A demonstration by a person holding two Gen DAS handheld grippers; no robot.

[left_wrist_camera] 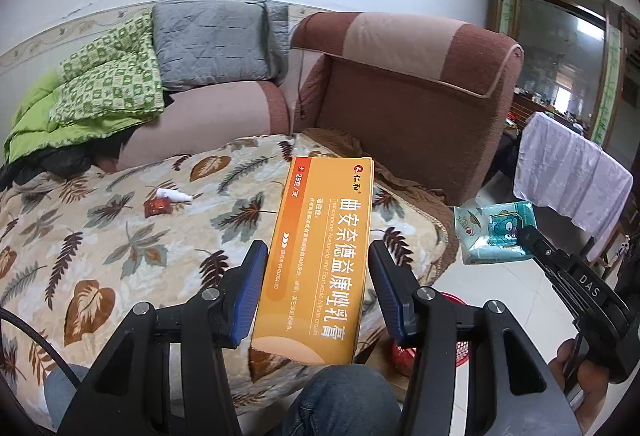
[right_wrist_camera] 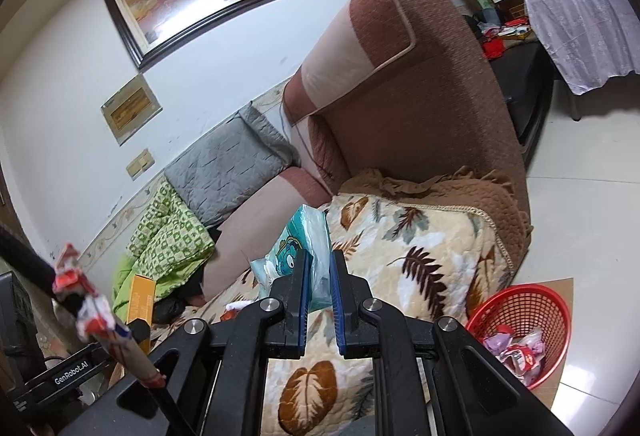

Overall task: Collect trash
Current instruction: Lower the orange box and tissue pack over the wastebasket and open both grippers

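Note:
A long orange medicine box (left_wrist_camera: pixel 320 256) with white Chinese print stands up between the blue pads of my left gripper (left_wrist_camera: pixel 318 248), which is shut on it above the leaf-patterned blanket (left_wrist_camera: pixel 100 244). The same box (right_wrist_camera: pixel 141 296) shows at the lower left of the right wrist view. My right gripper (right_wrist_camera: pixel 321 256) is shut on a teal tissue pack (right_wrist_camera: pixel 298 248) with a cartoon figure. In the left wrist view that pack (left_wrist_camera: pixel 492 232) hangs beyond the sofa's edge, over the floor. A red mesh basket (right_wrist_camera: pixel 520 324) holding wrappers stands on the floor.
A small white bottle (left_wrist_camera: pixel 173 195) and a red wrapper (left_wrist_camera: pixel 157 206) lie on the blanket. Behind are a brown sofa arm (left_wrist_camera: pixel 416 92), a grey cushion (left_wrist_camera: pixel 212 44) and a green quilt (left_wrist_camera: pixel 100 84). A person's knee in jeans (left_wrist_camera: pixel 340 396) is below the box.

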